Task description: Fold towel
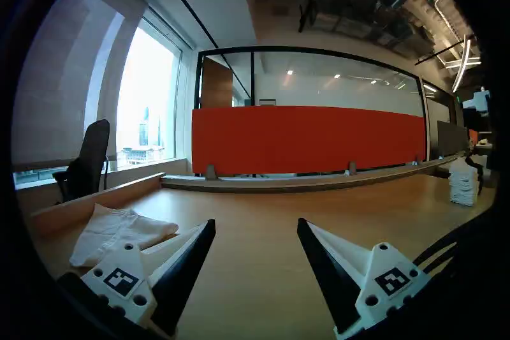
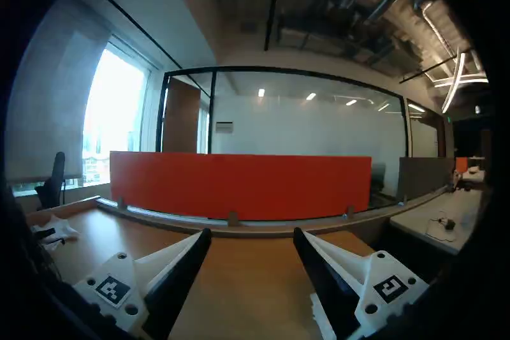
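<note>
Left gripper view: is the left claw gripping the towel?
No, the left claw is open; the towel lies on the desk beside it.

My left gripper points straight ahead and sits level, its jaws spread wide apart. Its two fingers taper forward to sharp tips, dark on the inner faces and white on the outer bodies. Each carries a square black-and-white marker near its base. My right gripper is posed the same way: level, aimed forward, jaws parted wide, both fingers narrowing to points. On each gripper the two tips stand even with one another, with a wide gap between them.
</note>
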`<action>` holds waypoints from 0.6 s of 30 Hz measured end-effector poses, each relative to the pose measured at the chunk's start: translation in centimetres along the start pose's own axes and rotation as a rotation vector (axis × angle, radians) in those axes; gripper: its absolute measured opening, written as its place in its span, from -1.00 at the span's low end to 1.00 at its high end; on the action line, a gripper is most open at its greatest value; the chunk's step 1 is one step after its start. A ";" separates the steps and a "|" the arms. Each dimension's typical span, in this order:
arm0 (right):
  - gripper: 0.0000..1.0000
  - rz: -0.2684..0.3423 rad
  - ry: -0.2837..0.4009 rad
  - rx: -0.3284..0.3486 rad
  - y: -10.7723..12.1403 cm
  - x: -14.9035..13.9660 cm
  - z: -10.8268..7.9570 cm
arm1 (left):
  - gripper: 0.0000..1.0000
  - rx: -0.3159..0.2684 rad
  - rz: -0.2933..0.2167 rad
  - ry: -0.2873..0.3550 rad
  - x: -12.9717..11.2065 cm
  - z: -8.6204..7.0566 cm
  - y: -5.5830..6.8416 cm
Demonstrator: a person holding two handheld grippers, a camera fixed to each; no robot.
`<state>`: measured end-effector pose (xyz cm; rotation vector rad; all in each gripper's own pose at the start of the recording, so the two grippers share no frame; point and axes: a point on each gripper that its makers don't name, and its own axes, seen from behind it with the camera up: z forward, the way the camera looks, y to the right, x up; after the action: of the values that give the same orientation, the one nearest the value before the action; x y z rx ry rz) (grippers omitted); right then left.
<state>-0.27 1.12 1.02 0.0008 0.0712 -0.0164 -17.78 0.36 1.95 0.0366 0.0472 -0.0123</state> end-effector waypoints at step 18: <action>0.99 0.045 -0.025 -0.004 1.7 -10.4 0.5 | 0.91 0.000 0.000 0.000 0.0 0.0 0.1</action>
<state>-10.61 2.98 2.28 -0.0018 0.0458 0.0292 -17.75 0.41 1.92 0.0368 0.0470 -0.0118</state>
